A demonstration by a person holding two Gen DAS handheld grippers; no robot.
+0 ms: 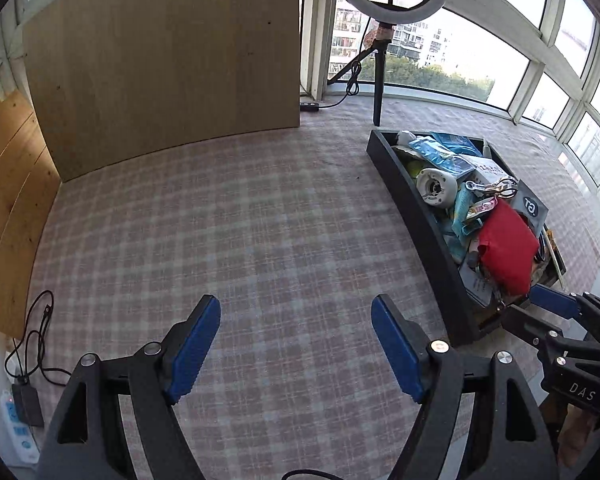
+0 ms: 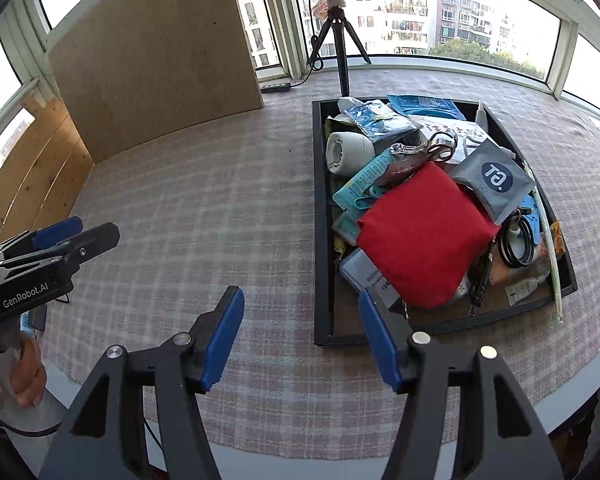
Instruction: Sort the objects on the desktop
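**Both grippers over the cloth, tray piled full**

I see my left gripper and right gripper both spread apart, holding nothing. The black tray, red pouch topmost, sits at two o'clock.

Left wrist view looks forward and down over the checked cloth toward the wooden board, tray off right. Right wrist view sits close over the tray's near corner, facing the windows. Both share tray, board, tripod.
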